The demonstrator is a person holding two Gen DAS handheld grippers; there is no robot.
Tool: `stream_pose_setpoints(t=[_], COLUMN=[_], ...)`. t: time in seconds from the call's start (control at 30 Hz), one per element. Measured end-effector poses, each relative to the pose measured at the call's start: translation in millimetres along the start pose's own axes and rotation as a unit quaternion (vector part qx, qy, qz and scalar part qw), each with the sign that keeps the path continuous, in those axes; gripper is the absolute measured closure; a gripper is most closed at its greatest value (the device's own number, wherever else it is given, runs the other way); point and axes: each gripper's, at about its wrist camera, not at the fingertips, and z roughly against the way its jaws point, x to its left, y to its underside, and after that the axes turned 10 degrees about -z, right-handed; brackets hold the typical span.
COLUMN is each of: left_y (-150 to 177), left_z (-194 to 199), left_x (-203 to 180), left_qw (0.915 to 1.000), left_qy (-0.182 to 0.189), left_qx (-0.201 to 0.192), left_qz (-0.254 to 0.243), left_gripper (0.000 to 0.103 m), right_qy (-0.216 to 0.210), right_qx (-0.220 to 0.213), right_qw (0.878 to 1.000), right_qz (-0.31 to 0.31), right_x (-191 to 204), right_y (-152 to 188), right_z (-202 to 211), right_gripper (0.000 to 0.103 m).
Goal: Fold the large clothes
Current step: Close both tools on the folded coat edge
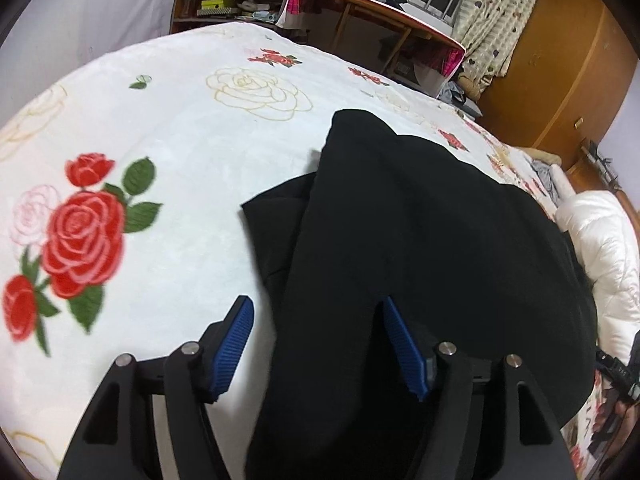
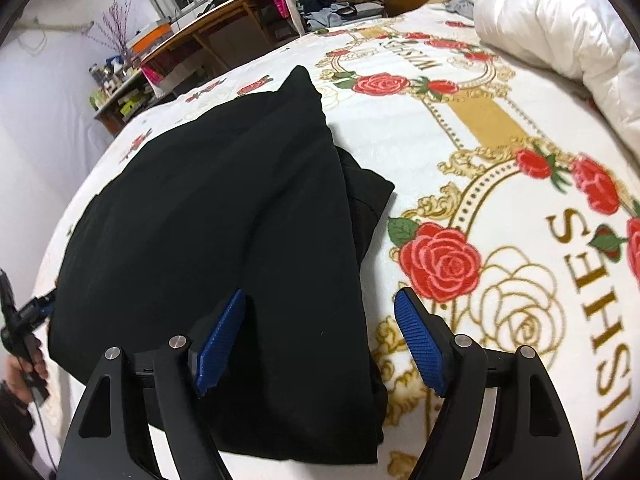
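Spread on the bed (image 2: 460,152), black garment (image 1: 420,240) running lengthwise ahead of both wide-open, empty claws, near edge beneath left claw (image 1: 318,312) and right claw (image 2: 320,308) alike.

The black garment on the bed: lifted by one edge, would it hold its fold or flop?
The black garment would probably flop: it lies limp in soft, overlapping layers. It looks light and thin at its edges. On the fleecy rose blanket it would likely drag, not slide.
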Motion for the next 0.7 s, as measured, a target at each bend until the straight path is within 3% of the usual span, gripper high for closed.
stream_pose_setpoints(t=[0.17,0.27,0.4,0.57,0.7], left_y=[-3.7,-3.6,2.7,11.8,18.3], left_z=[-16.2,-25.4,-36.5,-38.5,-38.9], left_x=[-1.5,2.2,13.5,14.8,12.0], left_qw=[0.9998,0.9997,0.9974,0.9939,0.9921], left_qy=[0.018,0.022,0.046,0.061,0.071], left_qx=[-0.002,-0.001,0.001,-0.009,-0.015], left_qz=[0.005,0.013,0.055,0.092,0.102], left_gripper=[0.028,0.021,0.015,0.016,0.016], right_qy=[-0.027,-0.042,-0.068,-0.133,-0.153], right_qx=[0.007,0.019,0.034,0.079,0.090], right_qw=[1.000,0.999,0.997,0.984,0.979], right_qz=[-0.009,-0.015,-0.027,-0.087,-0.103], right_x=[-5.5,-9.0,-13.3,-33.8,-36.8], right_y=[-12.7,-22.0,-29.6,-31.2,-27.3], right_z=[-12.5,-24.2,-40.3,-59.7,-61.7], right_gripper=[0.025,0.024,0.023,0.023,0.023])
